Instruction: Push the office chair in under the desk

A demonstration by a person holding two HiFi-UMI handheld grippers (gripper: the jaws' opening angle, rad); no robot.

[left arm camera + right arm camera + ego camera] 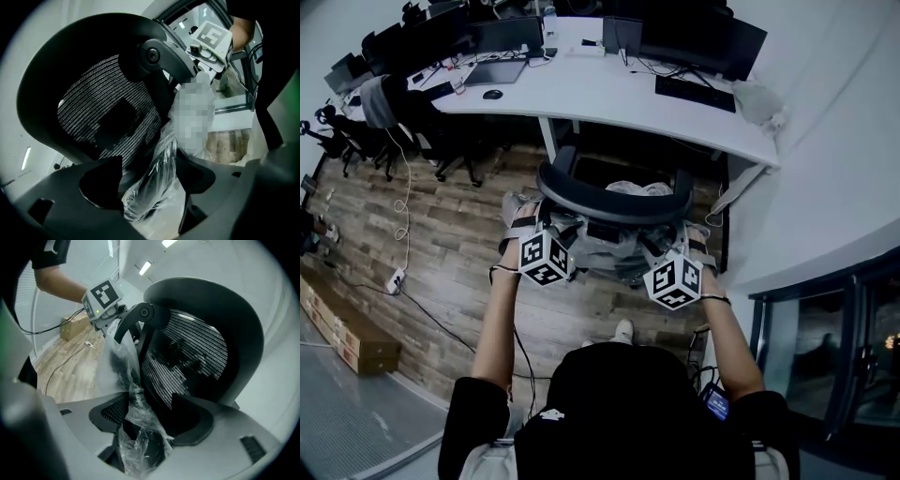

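Note:
The black mesh-backed office chair (pixel 614 202), partly wrapped in clear plastic, stands facing the white desk (pixel 609 98), its seat near the desk's front edge. My left gripper (pixel 528 225) is at the left side of the backrest and my right gripper (pixel 694 242) at the right side. In the left gripper view the jaws (pixel 147 174) stand wide open, with the chair's crumpled plastic wrap (pixel 157 180) between them and the mesh back (pixel 108 110) ahead. The right gripper (pixel 150 417) is likewise open around the plastic wrap (pixel 138 430), close to the mesh (pixel 187 362).
On the desk are monitors (pixel 703 37), a keyboard (pixel 694 92), a mouse (pixel 492 94) and a tablet (pixel 495 72). Other chairs (pixel 356 141) stand far left. Cables (pixel 403 281) and a cardboard box (pixel 347 333) lie on the wooden floor. A glass partition (pixel 834 347) is at the right.

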